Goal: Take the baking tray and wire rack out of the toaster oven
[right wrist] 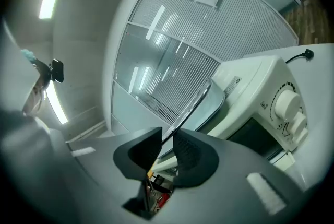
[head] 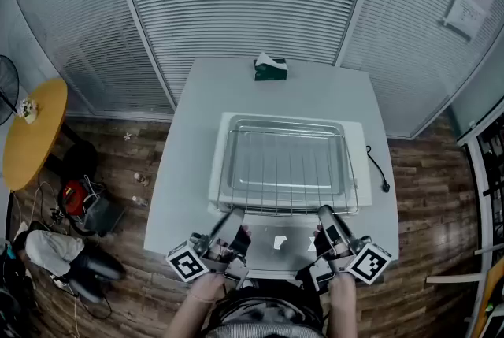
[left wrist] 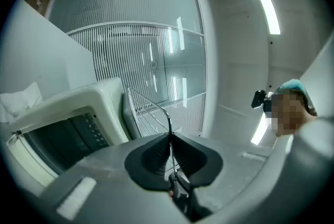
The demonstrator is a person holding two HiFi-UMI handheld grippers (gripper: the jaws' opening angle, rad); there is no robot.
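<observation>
The wire rack lies in the baking tray, and both rest on top of the white toaster oven. Its glass door hangs open toward me. My left gripper is at the rack's near left corner, shut on the rack's front wire. My right gripper is at the near right corner. In the right gripper view the rack's wire runs between the jaws of the right gripper, which stand slightly apart with a gap showing. The tray's rim shows just beyond.
The oven sits on a white table in front of window blinds. A green tissue box stands at the far edge. The oven's black cable trails right. A yellow round table and bags are on the floor at left.
</observation>
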